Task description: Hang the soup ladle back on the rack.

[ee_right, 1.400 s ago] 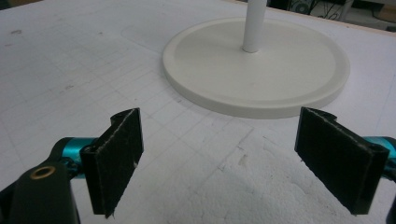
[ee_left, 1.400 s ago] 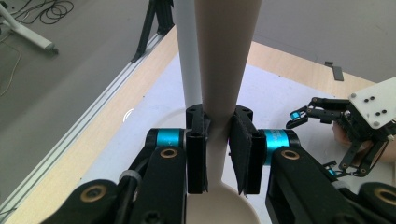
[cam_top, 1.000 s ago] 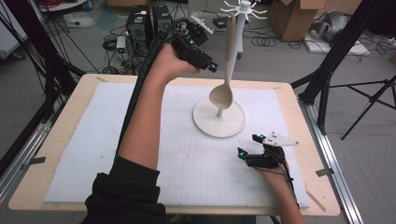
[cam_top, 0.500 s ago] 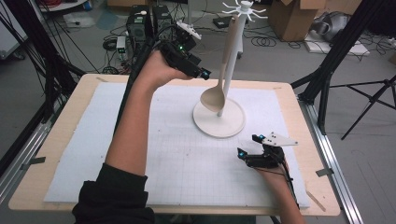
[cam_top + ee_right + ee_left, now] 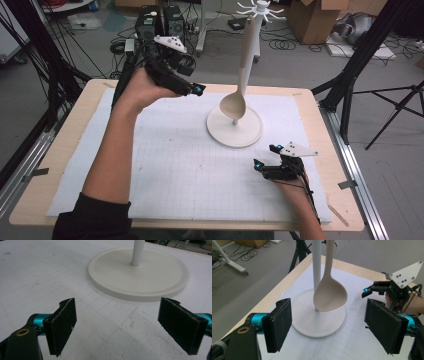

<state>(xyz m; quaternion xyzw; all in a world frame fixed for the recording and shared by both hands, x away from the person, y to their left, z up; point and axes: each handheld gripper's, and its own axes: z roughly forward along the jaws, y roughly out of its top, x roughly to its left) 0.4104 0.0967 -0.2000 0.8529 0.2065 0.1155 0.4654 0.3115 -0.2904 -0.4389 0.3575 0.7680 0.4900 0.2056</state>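
A beige spoon (image 5: 234, 105) hangs bowl-down from the hooks at the top of a white stand (image 5: 260, 7), its bowl just above the stand's round base (image 5: 245, 134). My left gripper (image 5: 197, 90) is held in the air to the left of the spoon, apart from it. Its jaws have just been opening and nothing is between them. In the left gripper view the spoon (image 5: 330, 296) and pole (image 5: 316, 265) stand ahead of the open left gripper (image 5: 329, 317). My right gripper (image 5: 257, 165) rests open on the mat, front right; its own view faces the base (image 5: 155, 275).
A white gridded mat (image 5: 165, 165) covers the wooden table (image 5: 75, 145). Black tripod legs (image 5: 350, 75) stand off the right edge. Cables and equipment (image 5: 155, 20) lie on the floor behind the table. The right gripper (image 5: 368, 290) with its grey plate appears beyond the stand.
My left gripper has drawn away from the spoon's handle to the left and slightly down, and its jaws have opened. The spoon stays hanging on the stand. The right gripper has not moved.
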